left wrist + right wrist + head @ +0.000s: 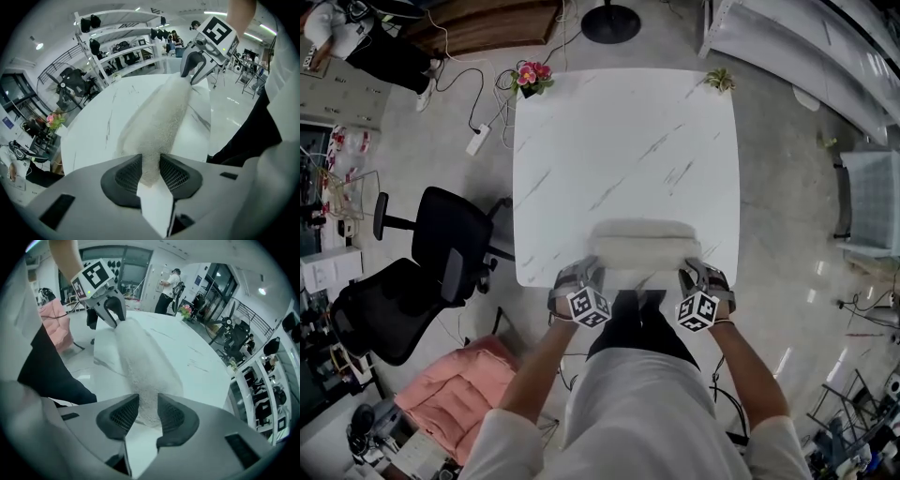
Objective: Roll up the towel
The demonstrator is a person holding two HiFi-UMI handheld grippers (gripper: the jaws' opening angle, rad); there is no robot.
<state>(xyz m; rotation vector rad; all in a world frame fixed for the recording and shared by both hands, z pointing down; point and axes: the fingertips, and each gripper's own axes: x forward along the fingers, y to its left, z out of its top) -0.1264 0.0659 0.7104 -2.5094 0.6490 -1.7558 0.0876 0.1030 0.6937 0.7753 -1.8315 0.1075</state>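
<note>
Towel (644,246) right at the near edge of the white tabletop (619,141), a pale thick band lying crosswise in front of the person, long axis running straight from one hand to the other. Left tongs (581,274) are on its left end, right tongs (703,275) on its right end, so neither hand has the advantage: each sits at its own tip of the band, well apart from the other, with the whole length stretched between them. Both gripper views tell the same story: the pads are drawn in on terry cloth, the fabric bunched and pinched between them, each pair gripping an end. From each one you look down the length of the towel to the other pair biting the far end. Both arms reach forward side by side, the tongs angled steeply down onto the edge. The bulk of the tabletop lies open beyond the towel, so the roll looks set to travel away from the person, and the two ends will need to turn together.
</note>
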